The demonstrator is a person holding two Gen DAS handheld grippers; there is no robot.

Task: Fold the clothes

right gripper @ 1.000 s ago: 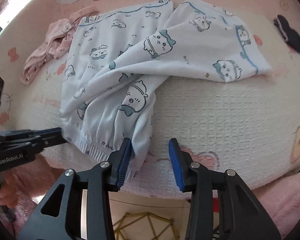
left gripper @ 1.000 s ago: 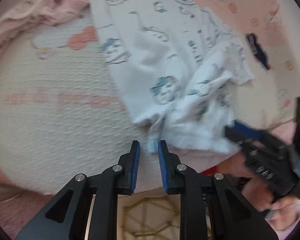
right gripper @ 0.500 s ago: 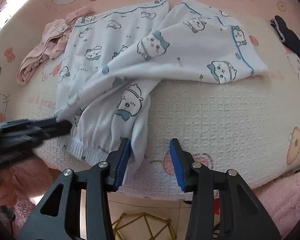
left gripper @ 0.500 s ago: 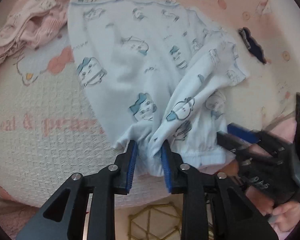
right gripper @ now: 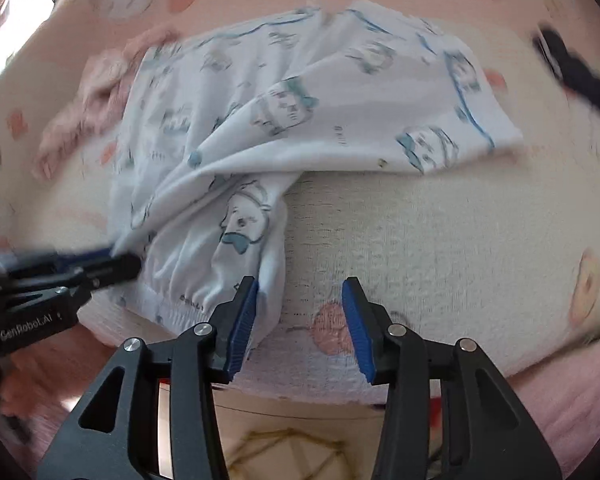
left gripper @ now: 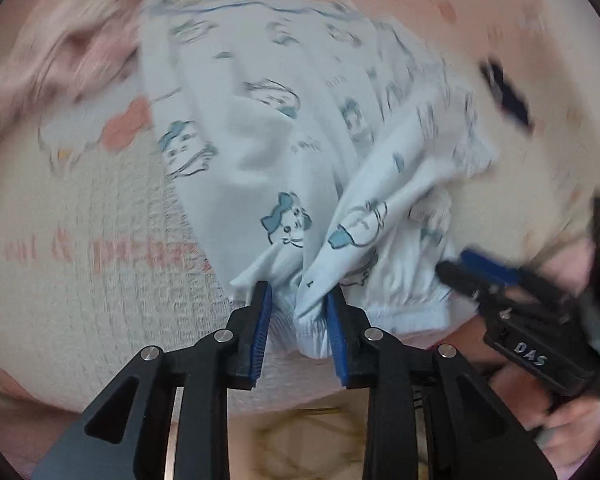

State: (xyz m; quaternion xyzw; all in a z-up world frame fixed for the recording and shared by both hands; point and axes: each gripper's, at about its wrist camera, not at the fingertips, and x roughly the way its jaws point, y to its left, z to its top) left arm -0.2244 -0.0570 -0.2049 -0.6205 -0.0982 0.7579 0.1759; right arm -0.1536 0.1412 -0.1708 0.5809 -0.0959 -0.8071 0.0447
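Near the bed's edge in the left wrist view, the left gripper straddles the pajama pants hem, jaws opening; the bunched fabric may slide off.

From the right wrist view, the right gripper stands released, cloth brushing one pad; closing could catch only a thin flap.

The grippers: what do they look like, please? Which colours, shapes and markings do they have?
Both are alike. The left gripper and the right gripper have angular black arms with triangular cut-outs, silver round screws at the joints, and ribbed blue pads on the fingers. White lettering marks their bodies: "GenRobot.AI" on the left, "DAS" on the right. No cables or sleeves are clearly visible.
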